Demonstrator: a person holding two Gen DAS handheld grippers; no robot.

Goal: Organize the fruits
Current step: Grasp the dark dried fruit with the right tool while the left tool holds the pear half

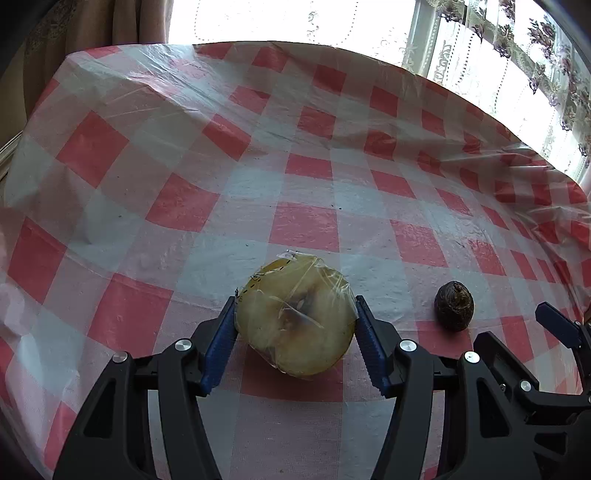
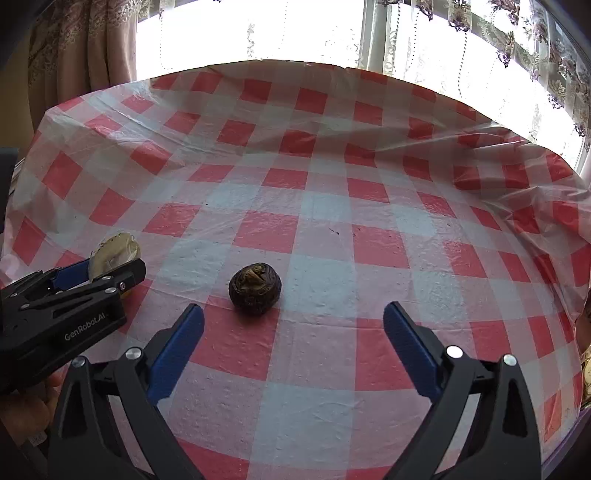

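Left gripper (image 1: 295, 325) clamped, right gripper (image 2: 293, 325) agape

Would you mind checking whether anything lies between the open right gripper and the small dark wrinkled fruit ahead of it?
Nothing visible does. Only bare red-and-white checked tablecloth separates the right gripper from the small dark wrinkled fruit. The left gripper, holding the plastic-wrapped yellow fruit half, sits off to the side.

Home dining spot, red-checked plastic tablecloth (image 2: 317, 206), lace floral curtains (image 2: 532, 40), bright window (image 2: 258, 29)
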